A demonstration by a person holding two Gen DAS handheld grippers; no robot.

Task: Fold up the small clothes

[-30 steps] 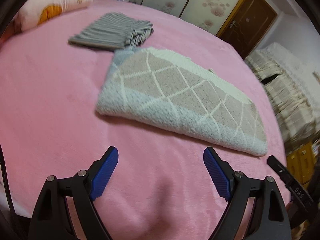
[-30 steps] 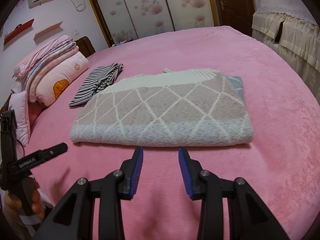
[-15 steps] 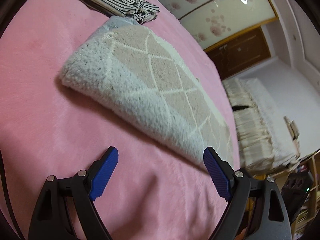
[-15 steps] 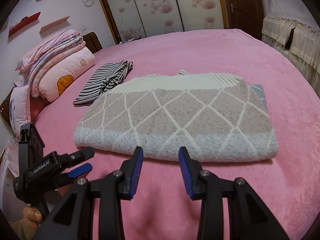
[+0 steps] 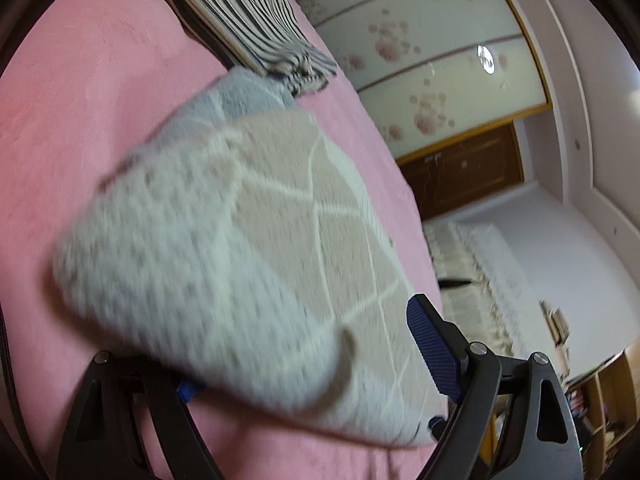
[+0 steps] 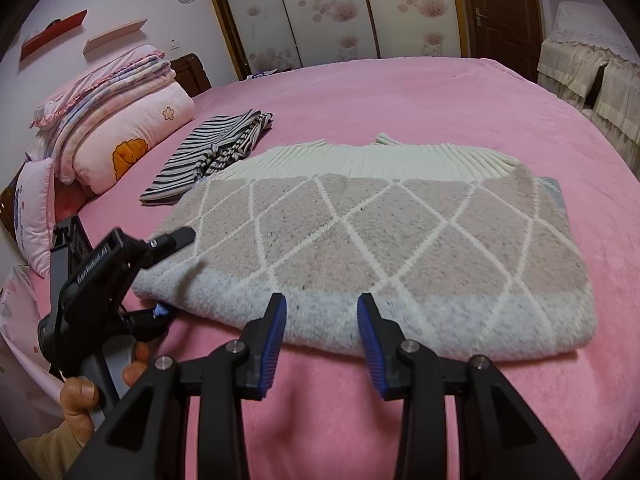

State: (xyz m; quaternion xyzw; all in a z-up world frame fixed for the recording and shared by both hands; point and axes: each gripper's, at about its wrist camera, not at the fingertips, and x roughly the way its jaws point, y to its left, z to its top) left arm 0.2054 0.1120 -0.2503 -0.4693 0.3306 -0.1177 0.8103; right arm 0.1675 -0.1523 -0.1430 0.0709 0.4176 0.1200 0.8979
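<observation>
My right tongs [image 6: 322, 330] hover low over the pink bed [image 6: 400, 92], partly spread, with nothing between them; their blue pads sit just in front of the near folded edge of the sweater [image 6: 380, 248] without touching it. The sweater is folded into a broad rectangle, pale grey along the near edge, beige with white diamond lines across the middle, and a cream ribbed band along the far side.

My left tongs [image 6: 168, 276] are at the sweater's left corner, spread wide. One finger reaches over the top of the knit and the other lies below, down at the bed, so the corner sits between them. In the left wrist view the picture is blurred: the corner fills the gap of the left tongs [image 5: 304, 364], hides most of one blue pad and lies close to the other, and I cannot tell whether either pad presses on it. My hand [image 6: 100, 384] grips the handle at the lower left.

Beyond the sweater, just past its far left corner, lies a striped garment [image 6: 216, 152], folded. Farther left, pillows [image 6: 120, 128] are stacked at the head of the bed, and a wardrobe [image 6: 332, 12] with flowered panels stands behind.
</observation>
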